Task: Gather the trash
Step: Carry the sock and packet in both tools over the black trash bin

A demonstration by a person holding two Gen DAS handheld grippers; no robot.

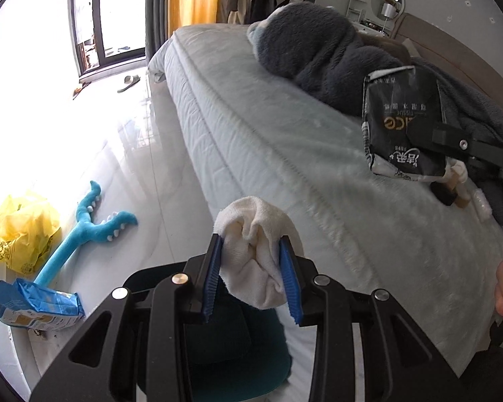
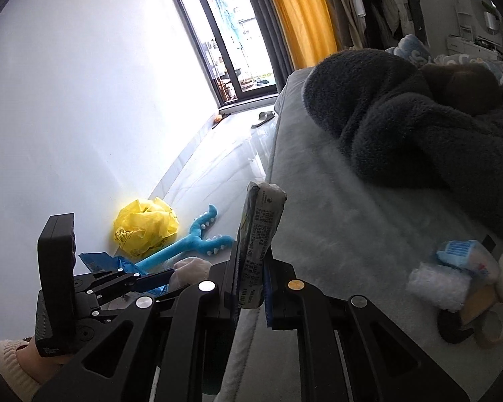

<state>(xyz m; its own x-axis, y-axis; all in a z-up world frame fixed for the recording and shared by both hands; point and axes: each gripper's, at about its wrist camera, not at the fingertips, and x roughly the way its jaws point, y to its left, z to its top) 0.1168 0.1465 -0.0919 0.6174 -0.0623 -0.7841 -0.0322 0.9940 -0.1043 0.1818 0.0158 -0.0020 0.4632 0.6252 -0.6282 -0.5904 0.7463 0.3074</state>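
My left gripper [image 1: 251, 264] is shut on a crumpled white cloth wad [image 1: 255, 251], held beside the bed edge over the floor. My right gripper [image 2: 251, 268] is shut on a black tissue pack wrapper [image 2: 260, 241], seen edge-on; the left wrist view shows the wrapper [image 1: 404, 124] held over the bed. A pile of small trash lies on the bed at the right: a blue-white wrapper [image 2: 466, 254], a white wad [image 2: 436, 284], tape rolls [image 2: 493, 325]. A yellow plastic bag [image 1: 23, 231] and a blue pack [image 1: 30, 305] lie on the floor by the wall.
The bed [image 1: 268, 127] carries a dark fleece blanket [image 1: 325, 53]. A blue plush toy [image 1: 84, 231] lies on the glossy floor. A slipper [image 1: 129, 82] sits near the balcony door. A dark green bin [image 1: 238, 345] shows under my left gripper.
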